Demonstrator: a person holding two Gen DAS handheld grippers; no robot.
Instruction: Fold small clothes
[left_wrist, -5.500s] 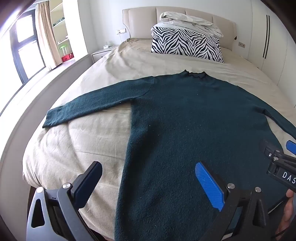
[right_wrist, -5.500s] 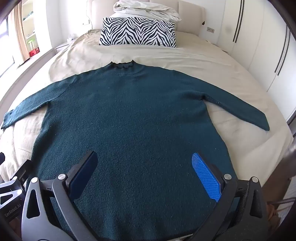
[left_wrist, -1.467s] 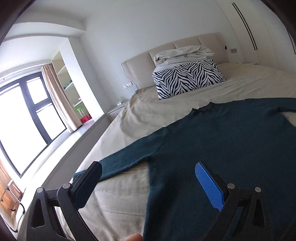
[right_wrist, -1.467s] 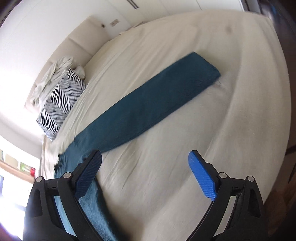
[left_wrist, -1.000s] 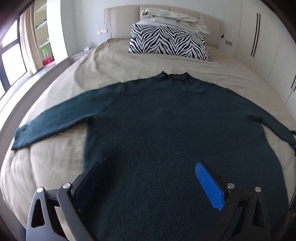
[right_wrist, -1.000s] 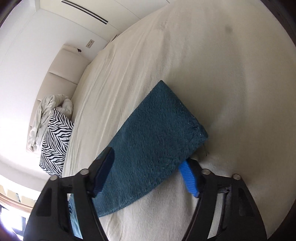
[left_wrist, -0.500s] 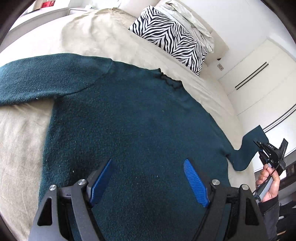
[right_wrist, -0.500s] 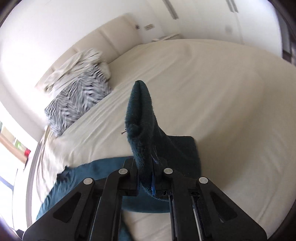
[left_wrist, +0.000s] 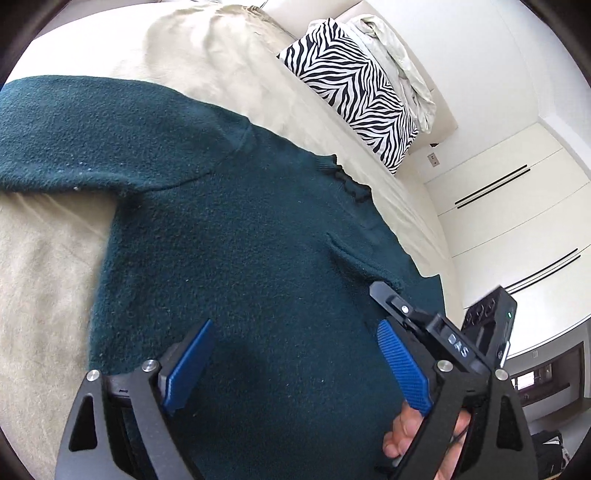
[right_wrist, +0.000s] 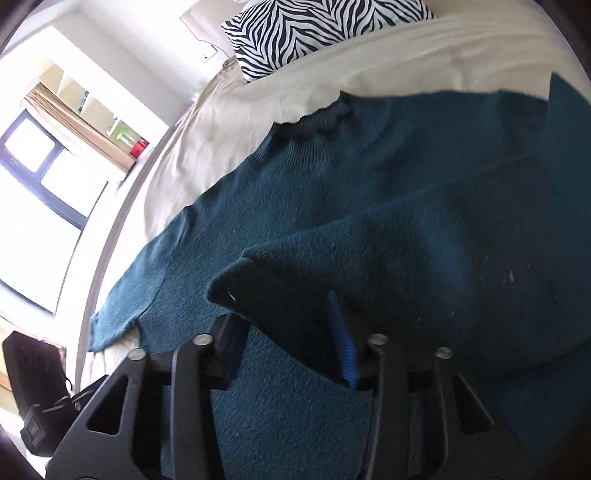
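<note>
A dark teal sweater (left_wrist: 229, 236) lies flat on a beige bed (left_wrist: 44, 266), neck toward the pillows. My left gripper (left_wrist: 295, 362) is open and empty, hovering over the sweater's lower body. The right gripper's body shows in the left wrist view (left_wrist: 439, 332) at the right, above the folded-in sleeve cuff (left_wrist: 365, 262). In the right wrist view my right gripper (right_wrist: 291, 339) has its jaws parted, with the sleeve cuff (right_wrist: 280, 284) lying between and over them on the sweater body (right_wrist: 369, 184). The other sleeve (right_wrist: 125, 299) stretches out left.
A zebra-striped pillow (left_wrist: 354, 88) and crumpled bedding (left_wrist: 399, 66) sit at the headboard. White wardrobe doors (left_wrist: 517, 206) stand right of the bed. A window (right_wrist: 33, 206) and shelf lie left; a black bag (right_wrist: 33, 376) is on the floor.
My right gripper carried the sleeve in over the sweater's body and its jaws have parted. My left gripper moved closer over the lower body and stayed open.
</note>
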